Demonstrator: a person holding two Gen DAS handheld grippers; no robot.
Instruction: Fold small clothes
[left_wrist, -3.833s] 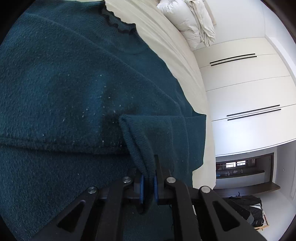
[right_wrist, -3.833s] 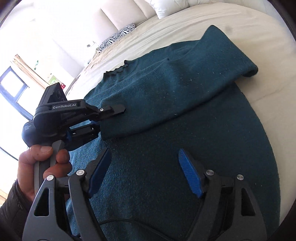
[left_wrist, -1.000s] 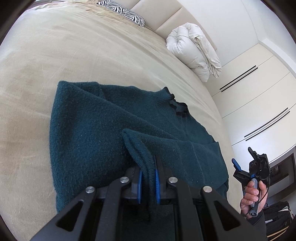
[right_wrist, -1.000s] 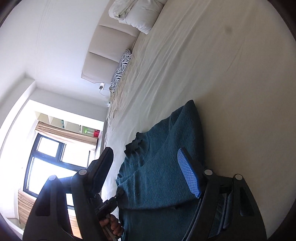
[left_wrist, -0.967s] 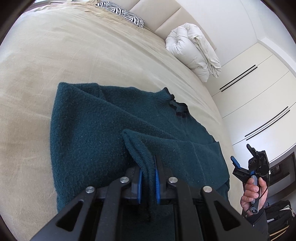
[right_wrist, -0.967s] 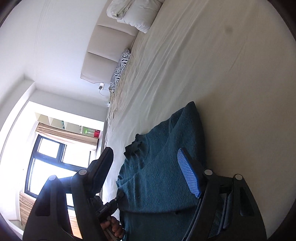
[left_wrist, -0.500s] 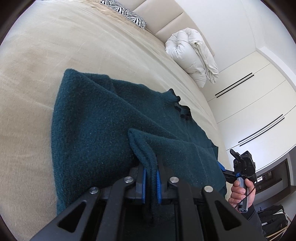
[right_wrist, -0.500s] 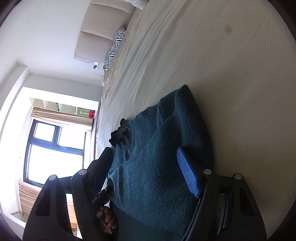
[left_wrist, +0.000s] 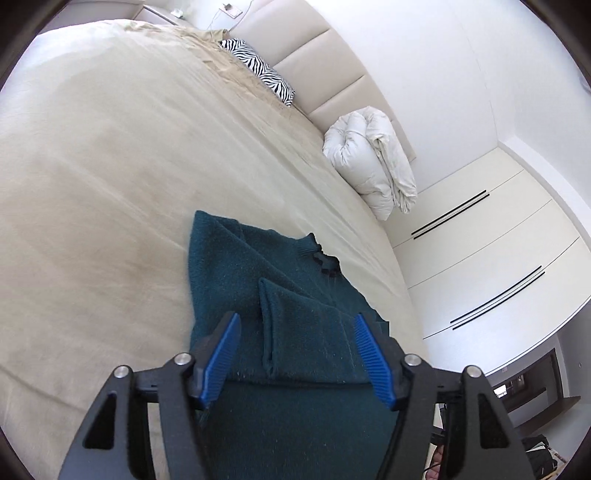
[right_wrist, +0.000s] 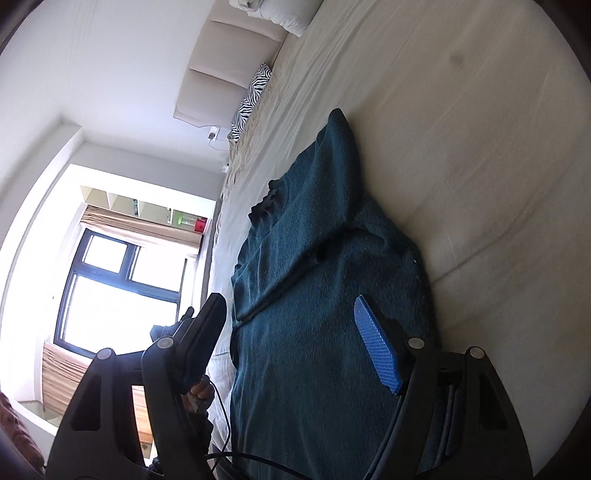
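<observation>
A dark teal sweater (left_wrist: 236, 280) lies flat on the beige bed (left_wrist: 92, 184), neck ruffle (left_wrist: 325, 262) toward the headboard. One sleeve is folded across its body, the cuff (left_wrist: 273, 317) lying loose. My left gripper (left_wrist: 297, 360) hovers just behind that cuff; its jaws are opening, and the blue pads (left_wrist: 221, 354) touch no cloth. In the right wrist view the sweater (right_wrist: 314, 295) runs lengthwise under my right gripper (right_wrist: 291, 343), which stands open above the lower body with nothing between its fingers. A hand (right_wrist: 199, 391) shows behind its left finger.
A zebra-print pillow (left_wrist: 258, 72) and a rolled white duvet (left_wrist: 369, 162) lie by the padded headboard (left_wrist: 325, 74). White wardrobe doors (left_wrist: 480, 258) stand past the bed's right edge. A bright window (right_wrist: 110, 288) is on the far side. Bare bedsheet surrounds the sweater.
My left gripper was shut on the sleeve cuff; it has let go, opened wide and drawn back and up. The cuff now rests on the sweater. My right gripper has swung in over the sweater.
</observation>
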